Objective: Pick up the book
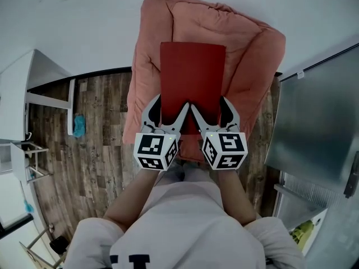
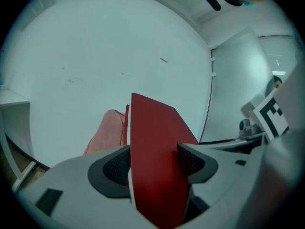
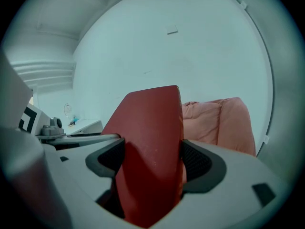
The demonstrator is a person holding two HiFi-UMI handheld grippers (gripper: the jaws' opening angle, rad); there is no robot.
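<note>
A red hardcover book (image 1: 192, 77) is held over a pink cushioned seat (image 1: 252, 55), its near edge toward me. My left gripper (image 1: 167, 115) grips the book's near left part and my right gripper (image 1: 213, 115) grips its near right part. In the left gripper view the red book (image 2: 155, 137) stands between the dark pads (image 2: 116, 163), with the left gripper (image 2: 153, 163) shut on it. From the right gripper's camera, the book (image 3: 150, 128) fills the gap of the right gripper (image 3: 153, 162), and both pads (image 3: 195, 161) press on it.
The pink seat (image 3: 224, 120) stands against a white wall (image 1: 84, 21). White furniture (image 1: 22, 88) is at the left above a wood floor (image 1: 95, 150) with a small blue thing (image 1: 78, 125) on it. A grey metal cabinet (image 1: 314, 128) is at the right.
</note>
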